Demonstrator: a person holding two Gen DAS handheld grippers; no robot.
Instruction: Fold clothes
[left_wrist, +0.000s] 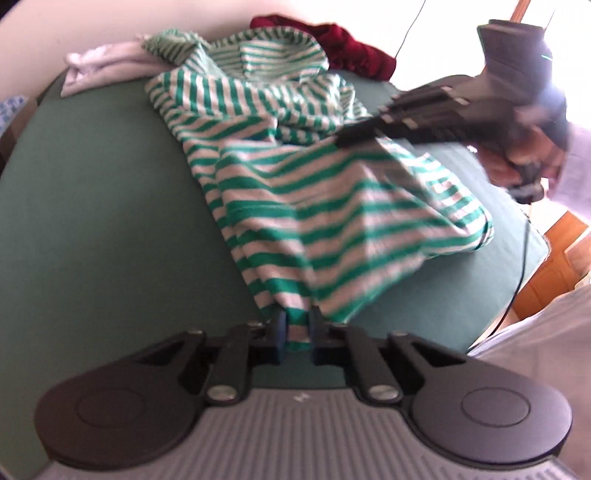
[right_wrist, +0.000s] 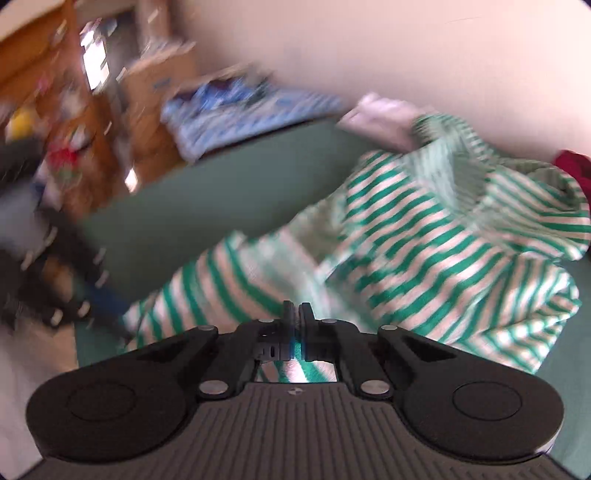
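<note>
On the green table (left_wrist: 92, 206), the striped shirt (left_wrist: 295, 192) lies rumpled. Your left gripper (left_wrist: 295, 328) is clamped on its near hem; your right gripper (right_wrist: 297, 314) is closed, seemingly pinching fabric. Soft, limp cloth: hold hem corners.

We find no text, label, brand or number that can be read in either view. A small pale mark sits on the ribbed grey body of each gripper, too small and blurred for us to make out as any sign.
</note>
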